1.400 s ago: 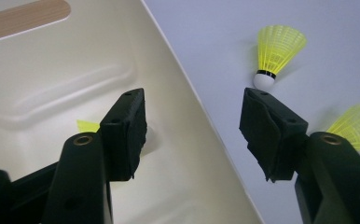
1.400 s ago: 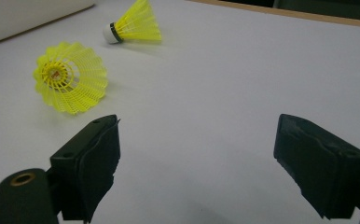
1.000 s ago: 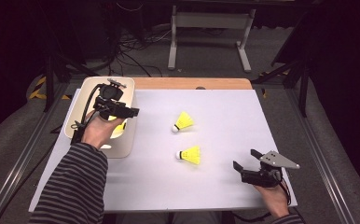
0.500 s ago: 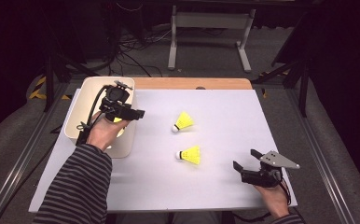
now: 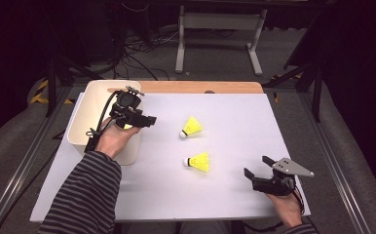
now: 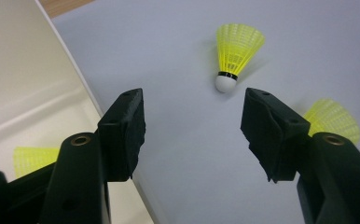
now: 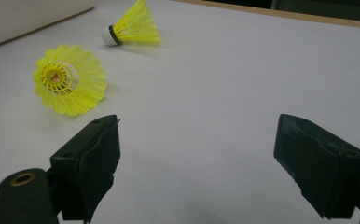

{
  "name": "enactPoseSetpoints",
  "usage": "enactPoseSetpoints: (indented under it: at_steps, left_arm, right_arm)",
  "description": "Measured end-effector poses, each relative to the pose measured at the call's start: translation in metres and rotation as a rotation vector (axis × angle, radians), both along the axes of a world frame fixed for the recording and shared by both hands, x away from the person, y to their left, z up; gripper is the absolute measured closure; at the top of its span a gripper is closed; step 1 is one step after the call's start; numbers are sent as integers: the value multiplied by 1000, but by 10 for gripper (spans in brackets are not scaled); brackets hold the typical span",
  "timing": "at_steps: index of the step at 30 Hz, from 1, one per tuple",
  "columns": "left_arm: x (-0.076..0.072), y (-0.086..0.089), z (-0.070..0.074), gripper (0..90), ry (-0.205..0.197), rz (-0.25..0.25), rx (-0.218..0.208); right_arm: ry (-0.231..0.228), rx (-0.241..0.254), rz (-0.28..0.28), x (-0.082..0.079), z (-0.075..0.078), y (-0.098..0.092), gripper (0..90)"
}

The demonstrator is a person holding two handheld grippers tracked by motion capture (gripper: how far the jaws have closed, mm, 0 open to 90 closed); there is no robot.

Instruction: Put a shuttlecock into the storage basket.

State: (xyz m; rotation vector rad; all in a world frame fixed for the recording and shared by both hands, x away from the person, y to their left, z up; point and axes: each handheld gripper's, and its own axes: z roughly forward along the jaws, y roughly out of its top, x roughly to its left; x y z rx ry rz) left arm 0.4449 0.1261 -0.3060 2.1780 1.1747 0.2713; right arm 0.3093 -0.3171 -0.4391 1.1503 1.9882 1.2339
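On the table (image 5: pixel 273 126), two yellow shuttlecocks (image 5: pixel 192 126), one in white bin (image 5: pixel 94 92), two grippers (image 5: pixel 144 120).

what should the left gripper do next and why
Probably reach toward the farther shuttlecock and close on it. The left gripper is open and empty by the bin's rim, one shuttlecock lies inside the bin, and two lie on the table.

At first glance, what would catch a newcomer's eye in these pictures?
Two bright yellow shuttlecocks lie on the pale table, mid-board. At the left edge stands a cream bin with a third shuttlecock inside; the left gripper hovers open over its rim. The right gripper rests open at the near right corner.
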Motion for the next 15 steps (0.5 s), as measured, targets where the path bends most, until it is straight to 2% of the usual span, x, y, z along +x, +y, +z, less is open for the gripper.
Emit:
enactPoseSetpoints:
  at_steps: [15]
  left_arm:
    - [-6, -9, 0, 397, -8, -21, 2]
  right_arm:
    - [2, -2, -5, 0, 0, 1, 147]
